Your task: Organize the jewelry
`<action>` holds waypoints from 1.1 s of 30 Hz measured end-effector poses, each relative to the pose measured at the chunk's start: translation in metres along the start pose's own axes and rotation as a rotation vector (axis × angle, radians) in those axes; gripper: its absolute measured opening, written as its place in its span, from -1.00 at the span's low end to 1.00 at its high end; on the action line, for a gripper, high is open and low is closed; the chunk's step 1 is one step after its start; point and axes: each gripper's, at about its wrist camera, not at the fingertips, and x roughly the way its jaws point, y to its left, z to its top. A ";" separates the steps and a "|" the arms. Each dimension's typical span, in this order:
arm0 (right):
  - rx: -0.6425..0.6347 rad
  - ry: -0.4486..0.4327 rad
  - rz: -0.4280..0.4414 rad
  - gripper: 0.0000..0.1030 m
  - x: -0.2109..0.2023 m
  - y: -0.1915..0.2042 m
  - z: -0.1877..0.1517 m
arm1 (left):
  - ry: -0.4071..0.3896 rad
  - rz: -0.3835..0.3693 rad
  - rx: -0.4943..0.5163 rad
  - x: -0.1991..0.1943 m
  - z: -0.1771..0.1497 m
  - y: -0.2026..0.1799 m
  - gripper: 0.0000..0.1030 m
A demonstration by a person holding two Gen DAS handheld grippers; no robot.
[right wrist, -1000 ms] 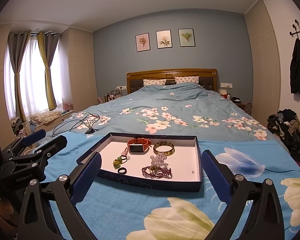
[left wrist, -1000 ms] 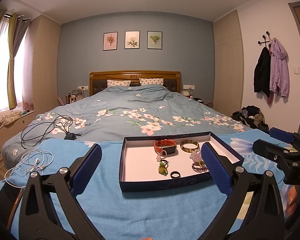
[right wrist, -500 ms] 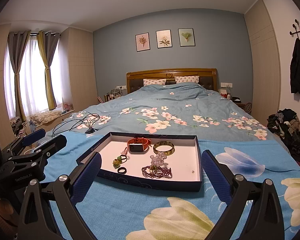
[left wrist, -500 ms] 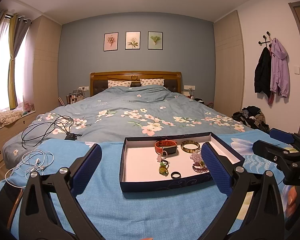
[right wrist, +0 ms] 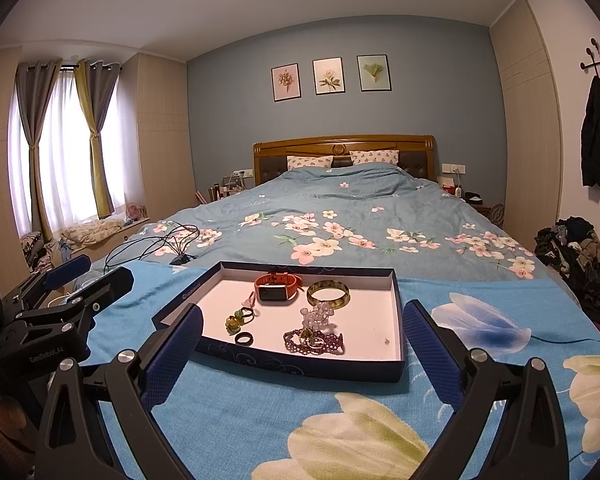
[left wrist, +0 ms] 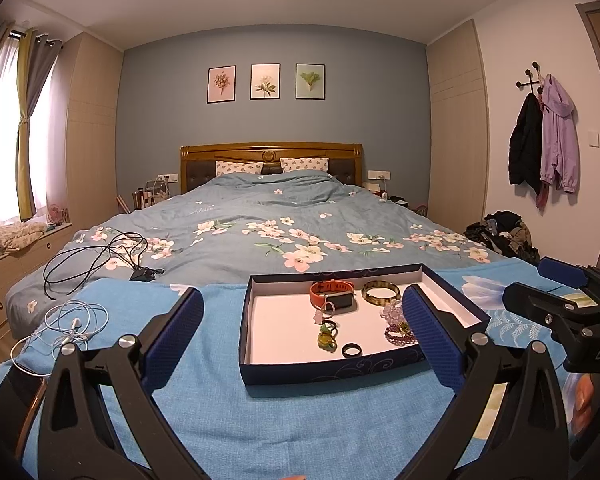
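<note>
Left gripper [left wrist: 300, 332]: spread wide, blue pads far apart, nothing between them and nothing touched; it hovers above the blue blanket [left wrist: 260, 412] at the foot of the bed.
Right gripper [right wrist: 302, 338]: equally wide open, empty, touching nothing; in the left wrist view it shows off to the right of the left gripper.
Tray [left wrist: 252, 292]: dark blue with a white floor, lying on the blanket just ahead of both grippers; from the left gripper it sits ahead and slightly right, its right part hidden behind the right pad; from the right gripper it sits straight ahead, between the pads.
Orange watch [right wrist: 278, 286]: at the far side of the tray, ahead of the right gripper's gap.
Bangle [right wrist: 328, 294]: mottled brown-gold, just right of the watch, far side.
Clear bead piece [right wrist: 318, 316]: nearer than the bangle, close to the purple bracelet.
Purple bracelet [right wrist: 314, 340]: near edge of the tray, ahead of the right gripper's gap.
Black ring [right wrist: 244, 338]: near edge, left of the bracelet.
Green-yellow piece [right wrist: 233, 322]: just beyond the black ring, touching a dark loop.
White earphone cable [left wrist: 72, 322]: on the blanket, left of the left gripper's left pad.
Black cable [left wrist: 96, 260]: farther off on the floral quilt, ahead and left.
</note>
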 end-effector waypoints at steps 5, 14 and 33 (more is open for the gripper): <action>0.002 0.000 0.000 0.87 0.001 0.000 -0.001 | 0.001 -0.001 -0.001 0.000 0.000 0.000 0.89; 0.000 0.001 -0.001 0.87 0.002 0.000 -0.002 | 0.006 -0.002 0.004 0.001 -0.003 -0.001 0.90; 0.005 0.001 0.000 0.87 0.001 0.000 -0.002 | 0.009 -0.002 0.007 0.002 -0.005 0.000 0.89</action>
